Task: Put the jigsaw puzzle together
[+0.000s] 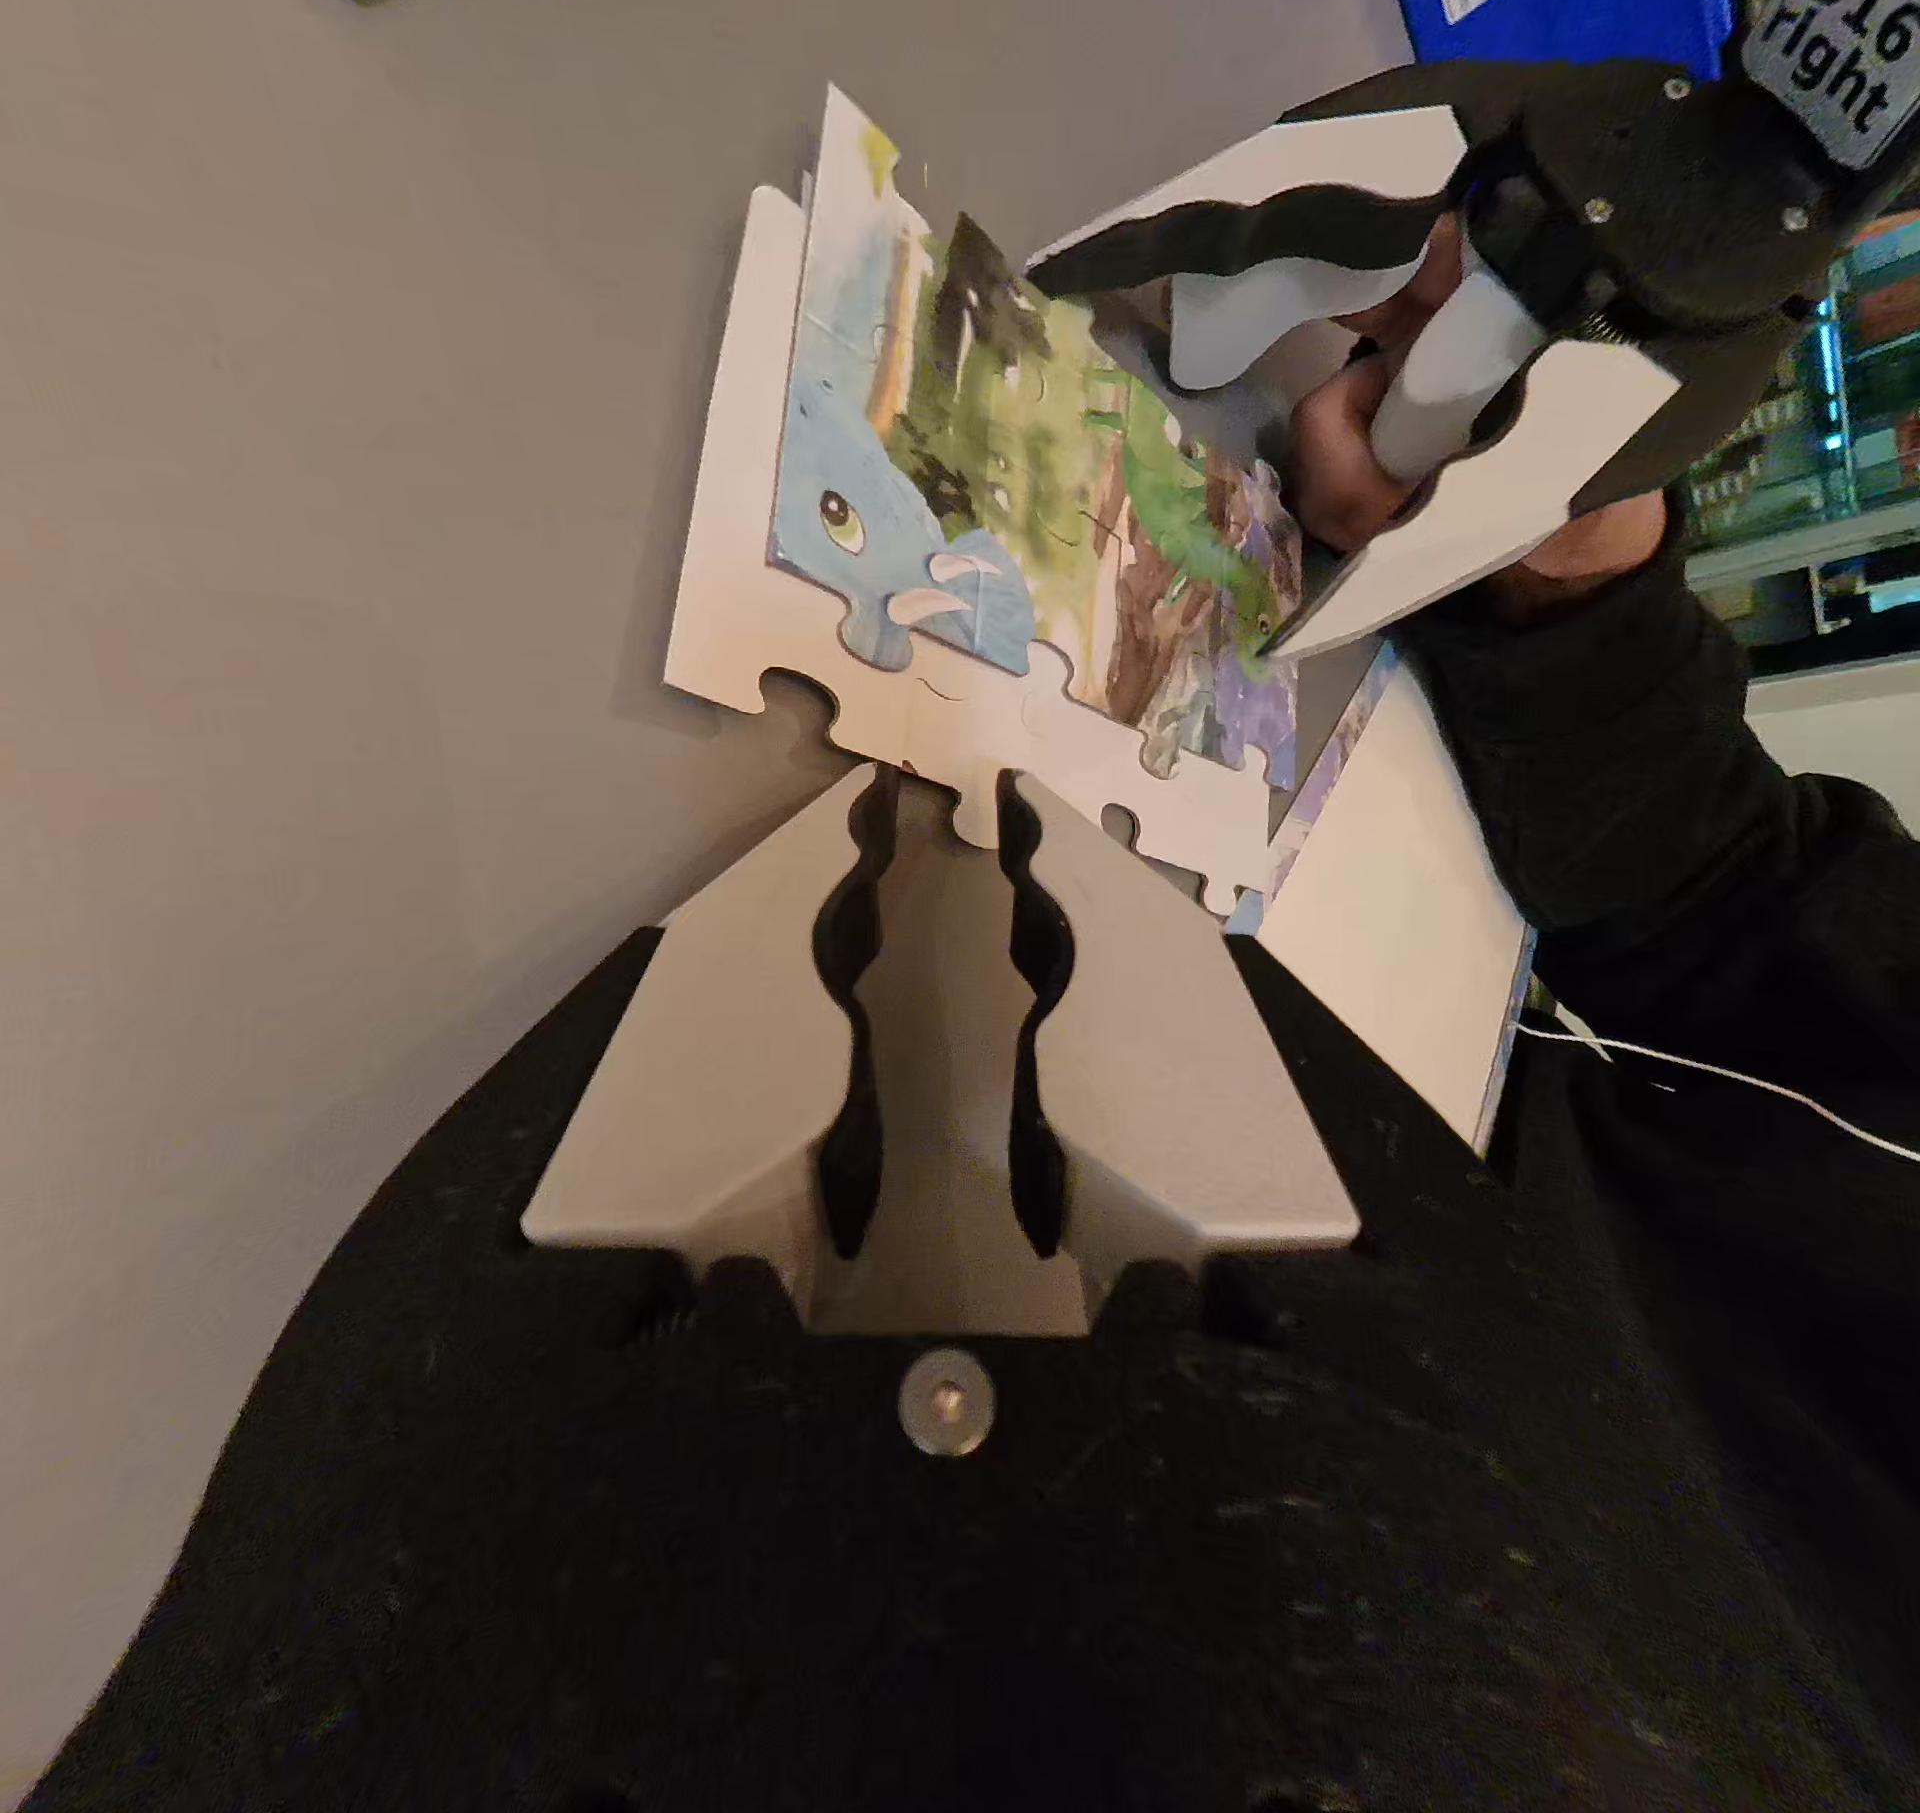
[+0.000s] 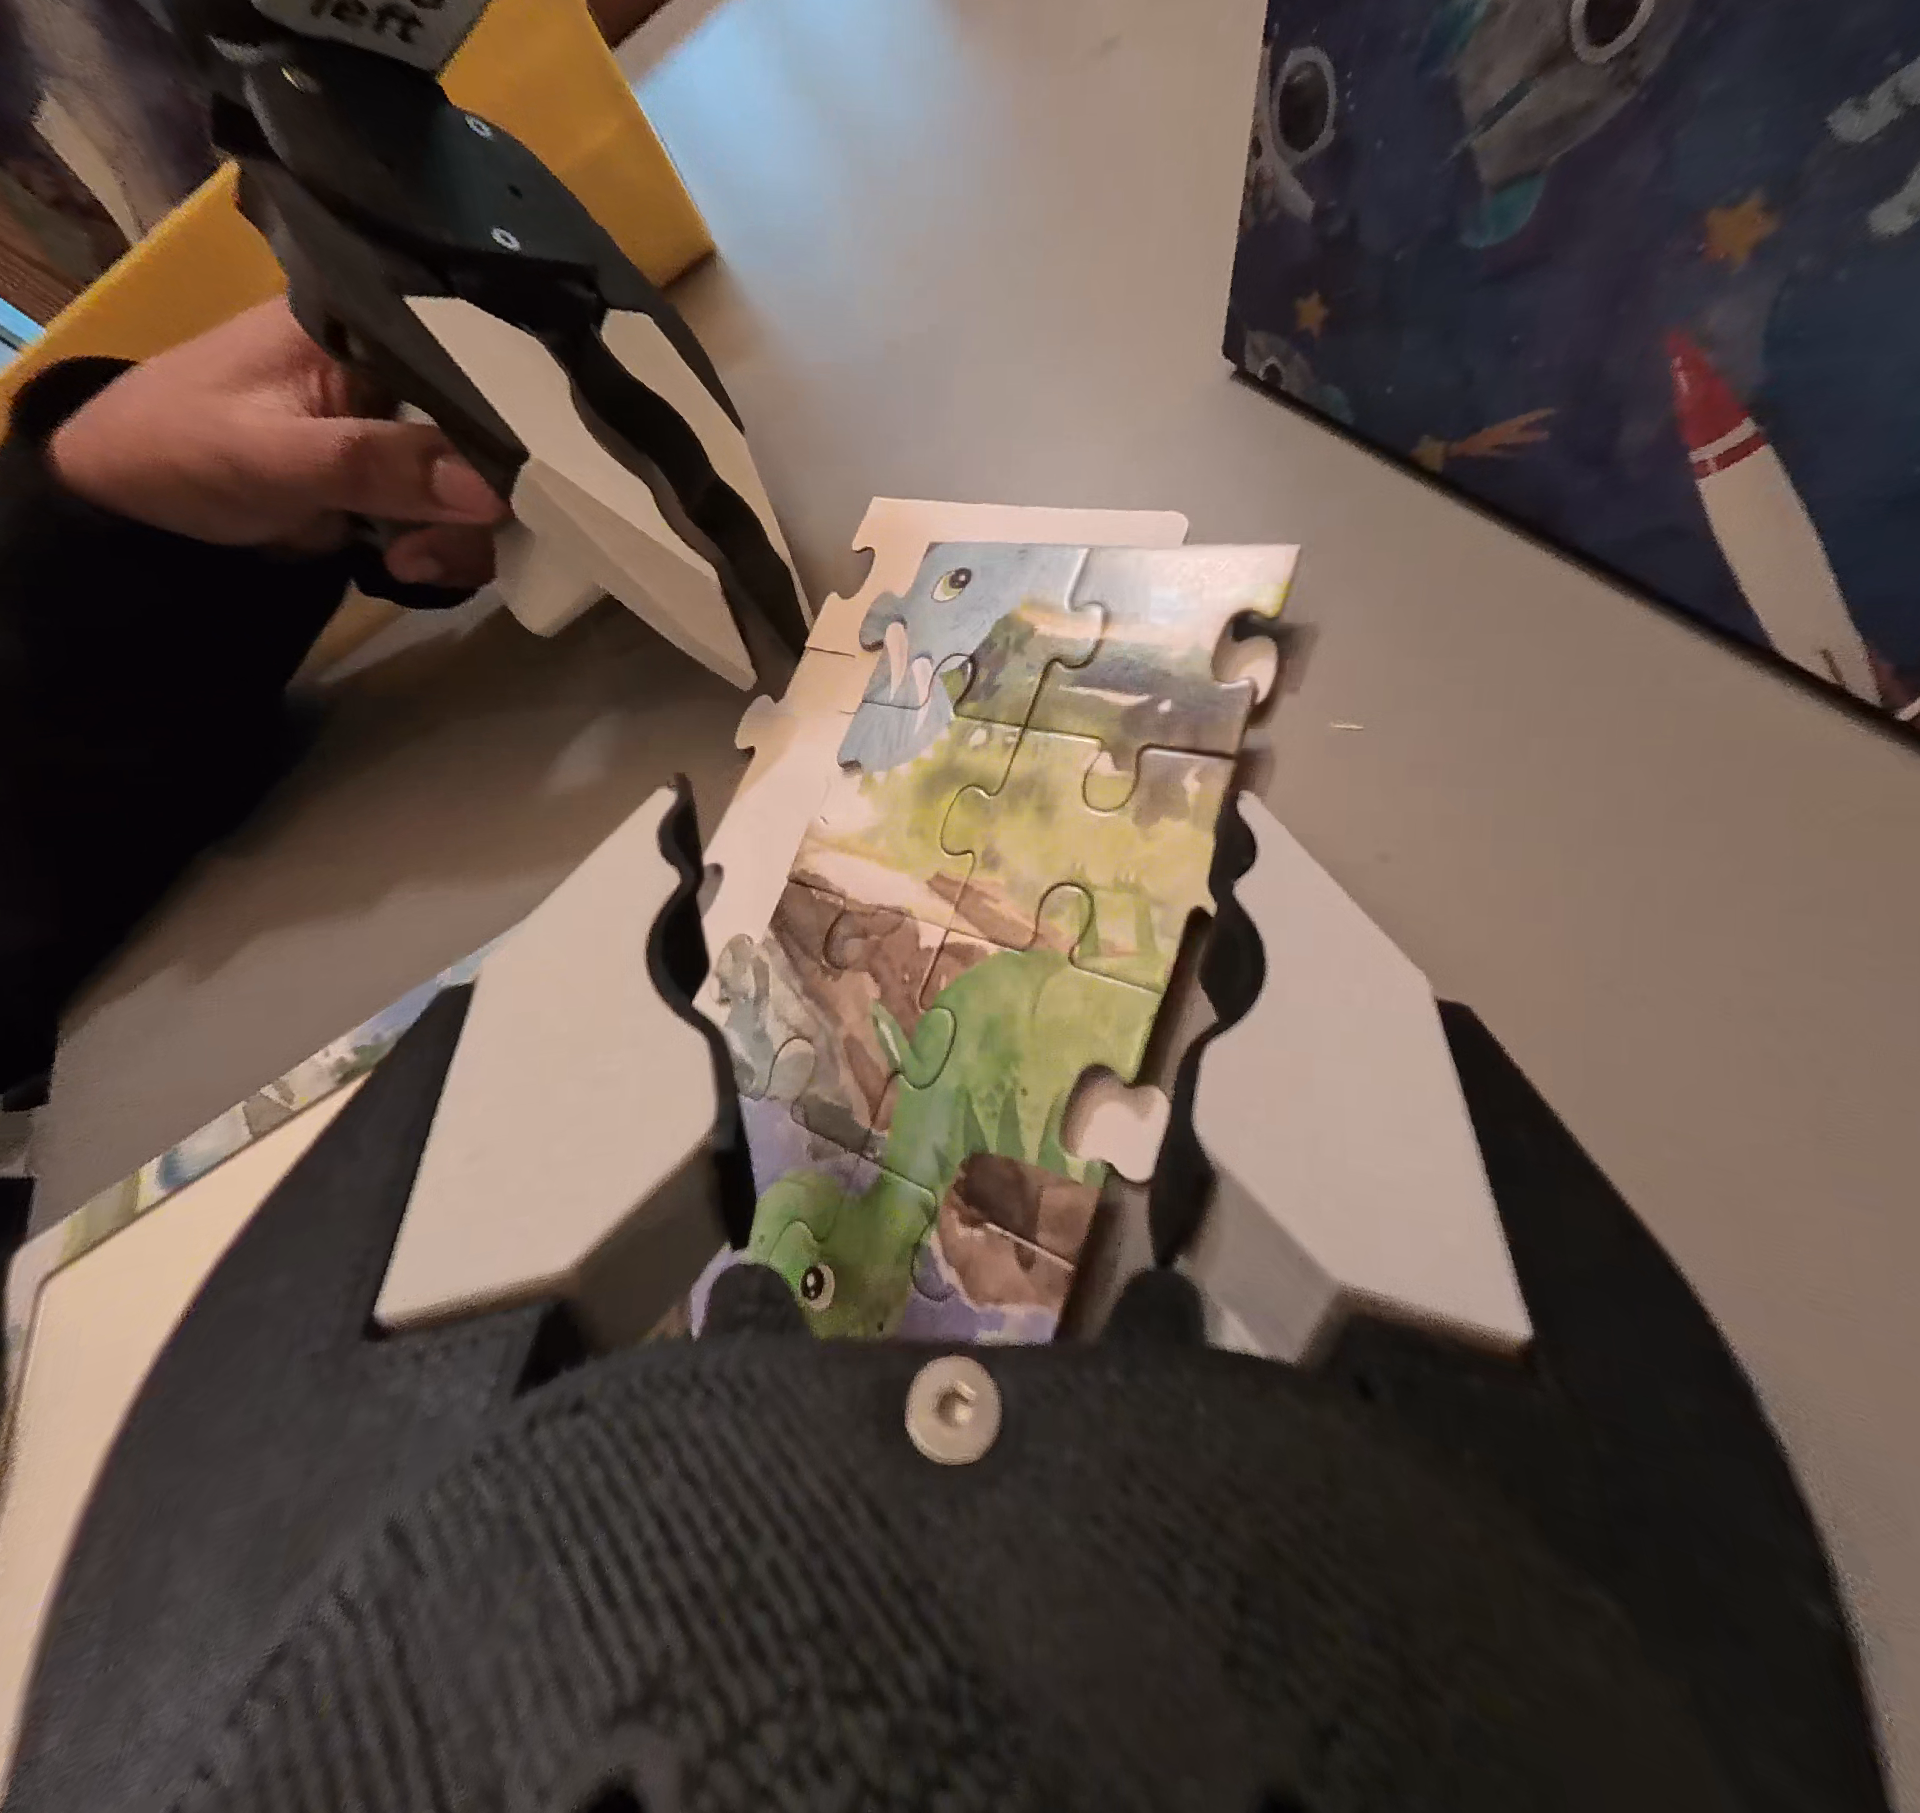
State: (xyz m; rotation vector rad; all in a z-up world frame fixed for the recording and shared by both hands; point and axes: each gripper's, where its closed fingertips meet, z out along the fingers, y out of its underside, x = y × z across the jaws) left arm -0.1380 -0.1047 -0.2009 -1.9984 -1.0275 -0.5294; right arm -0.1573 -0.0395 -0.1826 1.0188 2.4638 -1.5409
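- Grey matte bench point(image 2: 1039, 153) carries a partly built cardboard jigsaw panel point(image 2: 997, 890) printed with a blue dinosaur head, green foliage and a green dinosaur.
- The panel lies over a plain white backing strip with knobbed edges point(image 1: 727, 516), which shows along one long side and one short end.
- The right tool point(image 2: 956, 984) has its fingers spread wide apart, one on each long side of the panel; whether the pads actually touch the edges cannot be told.
- The left tool point(image 1: 940, 807) has its fingers a narrow gap apart, gripping nothing, tips right at a knob on the white strip's edge.
- A dark blue box with rocket pictures point(image 2: 1610, 257) stands beside the panel; a yellow box point(image 2: 582, 111) stands farther off.
- A white board with a printed edge point(image 1: 1392, 932) lies partly under the person's sleeve.
- Judged step: steadying and squaring the joined section rather than fetching a new piece.
- Next move likely calls for gentle inward pressure from both sides so seams seat flat without buckling the panel.
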